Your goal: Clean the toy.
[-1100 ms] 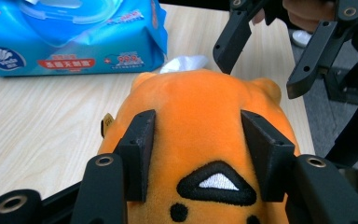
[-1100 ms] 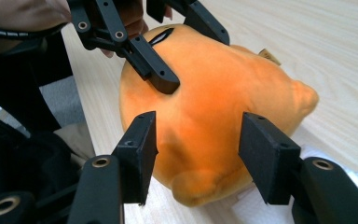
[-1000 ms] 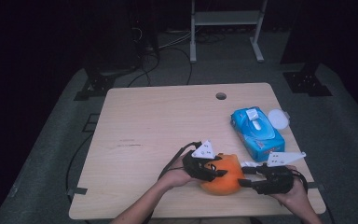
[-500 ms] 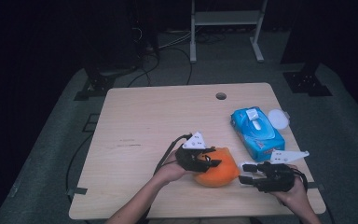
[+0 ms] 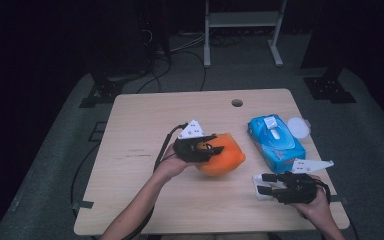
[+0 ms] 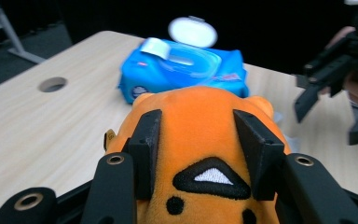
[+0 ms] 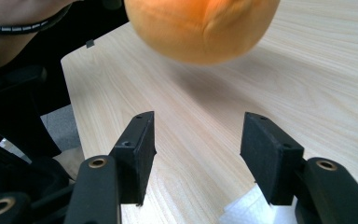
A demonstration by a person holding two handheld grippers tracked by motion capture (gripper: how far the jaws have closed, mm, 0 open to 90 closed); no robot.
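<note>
Orange plush toy (image 5: 221, 157) as the landmark, gripped and held just above the wooden table (image 5: 145, 125), near its middle. Nearest the person's edge, right of the toy and well apart from it: right gripper (image 5: 264, 184), jaws spread wide with nothing between them, hovering low over a white wipe (image 5: 260, 187) that lies flat on the wood. Same story in the right gripper view: black jaws parted, white sheet (image 7: 242, 212) peeking out under them, toy's rounded underside (image 7: 200, 28) looming ahead with a shadow beneath, so probably lifted clear of the surface.

Moving up to the toy itself: left gripper (image 5: 215, 148) clamped on it from the toy's left side, jaws pressed into the plush. Confirmed in the left gripper view, both pads sunk into the orange fabric (image 6: 200, 116) on either side of a stitched black-and-white triangle.

Beyond the toy and to its right: blue pack of wet wipes (image 5: 275, 142), round lid (image 5: 298, 126) flipped open, one sheet poking out of the slot. Farther still, past the toy: small round hole (image 5: 237, 103) in the tabletop.

Progress, as a judgement: pack opened, one wipe out, toy picked up. Left to do: grab the wipe and bring it to the toy, presumably for a clean.
</note>
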